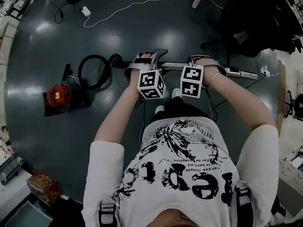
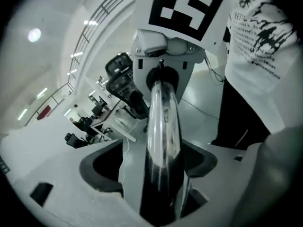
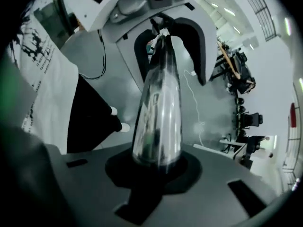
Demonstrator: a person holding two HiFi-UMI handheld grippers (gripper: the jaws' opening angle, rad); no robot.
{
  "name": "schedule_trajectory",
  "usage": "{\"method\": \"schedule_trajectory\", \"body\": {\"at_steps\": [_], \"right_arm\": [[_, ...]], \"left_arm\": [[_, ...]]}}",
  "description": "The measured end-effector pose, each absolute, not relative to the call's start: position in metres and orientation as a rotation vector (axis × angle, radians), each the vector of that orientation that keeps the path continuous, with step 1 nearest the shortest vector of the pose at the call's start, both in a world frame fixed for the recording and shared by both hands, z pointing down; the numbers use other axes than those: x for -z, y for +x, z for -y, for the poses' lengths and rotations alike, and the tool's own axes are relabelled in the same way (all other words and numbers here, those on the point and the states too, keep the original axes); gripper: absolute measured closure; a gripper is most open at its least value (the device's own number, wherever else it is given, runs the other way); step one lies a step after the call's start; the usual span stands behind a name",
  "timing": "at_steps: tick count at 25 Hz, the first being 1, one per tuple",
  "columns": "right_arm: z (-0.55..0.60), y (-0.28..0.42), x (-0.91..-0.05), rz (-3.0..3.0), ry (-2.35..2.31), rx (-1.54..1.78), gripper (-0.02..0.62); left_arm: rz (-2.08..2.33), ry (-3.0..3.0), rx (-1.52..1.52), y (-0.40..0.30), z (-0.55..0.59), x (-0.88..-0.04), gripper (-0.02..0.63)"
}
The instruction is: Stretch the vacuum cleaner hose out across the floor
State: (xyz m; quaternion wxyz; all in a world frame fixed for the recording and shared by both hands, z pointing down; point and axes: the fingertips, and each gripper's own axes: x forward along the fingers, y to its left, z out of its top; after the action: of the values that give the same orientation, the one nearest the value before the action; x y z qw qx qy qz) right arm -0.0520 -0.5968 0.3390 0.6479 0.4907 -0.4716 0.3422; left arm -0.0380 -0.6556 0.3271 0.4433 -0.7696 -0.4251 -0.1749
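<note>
Vacuum hose (image 1: 79, 71) looped on dark glossy floor (image 1: 156, 30); desks (image 2: 111, 126) around.

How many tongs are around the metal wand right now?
2: left tongs at the end of the wand nearer the hose, jaws apart around it; right tongs beside them toward the free end, clamped on it.

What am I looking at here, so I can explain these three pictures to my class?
There is no robot: a person holds a hand-held gripper in each hand. The head view looks down from a camera on the person's head; the other two views ride on the grippers. On the dark floor lie a red vacuum cleaner, its looped black hose and a white cable. The right gripper is clamped on the vacuum's metal tube; the left gripper has its jaws open around it.
</note>
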Motion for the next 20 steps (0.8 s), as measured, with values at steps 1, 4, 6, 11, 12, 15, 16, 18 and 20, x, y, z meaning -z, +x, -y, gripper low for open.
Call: {"method": "schedule_trajectory", "body": {"at_steps": [1,4,6,11,12,15,16,18,20], "right_arm": [[0.589,-0.06,-0.342,1.094,1.122,-0.837,0.525],[0.57,-0.077,-0.345,1.163,1.147,-1.031,0.525],[0.562,-0.085,-0.343,1.194,1.182,-1.174,0.523],[0.51,-0.112,-0.344,1.22,1.244,-1.547,0.523],[0.498,-0.12,-0.343,1.254,1.254,-1.626,0.523],[0.455,-0.145,-0.334,1.344,1.286,-1.842,0.523],[0.436,-0.149,-0.333,1.355,1.288,-1.877,0.523],[0.395,-0.151,-0.333,1.361,1.279,-1.893,0.523],[0.356,-0.151,-0.332,1.37,1.277,-1.889,0.523]], "left_arm": [[1.021,-1.927,0.395,-0.037,0.648,-0.326,0.253],[0.963,-1.952,0.339,-0.032,0.629,-0.325,0.253],[0.926,-1.944,0.284,-0.03,0.619,-0.323,0.253],[0.837,-1.819,0.082,-0.025,0.565,-0.313,0.255],[0.828,-1.771,0.043,-0.023,0.547,-0.312,0.253],[0.828,-1.67,-0.045,-0.021,0.487,-0.313,0.255],[0.848,-1.661,-0.054,-0.022,0.465,-0.314,0.255],[0.9,-1.657,-0.038,-0.027,0.423,-0.319,0.261],[0.936,-1.632,-0.027,-0.034,0.383,-0.326,0.414]]}}
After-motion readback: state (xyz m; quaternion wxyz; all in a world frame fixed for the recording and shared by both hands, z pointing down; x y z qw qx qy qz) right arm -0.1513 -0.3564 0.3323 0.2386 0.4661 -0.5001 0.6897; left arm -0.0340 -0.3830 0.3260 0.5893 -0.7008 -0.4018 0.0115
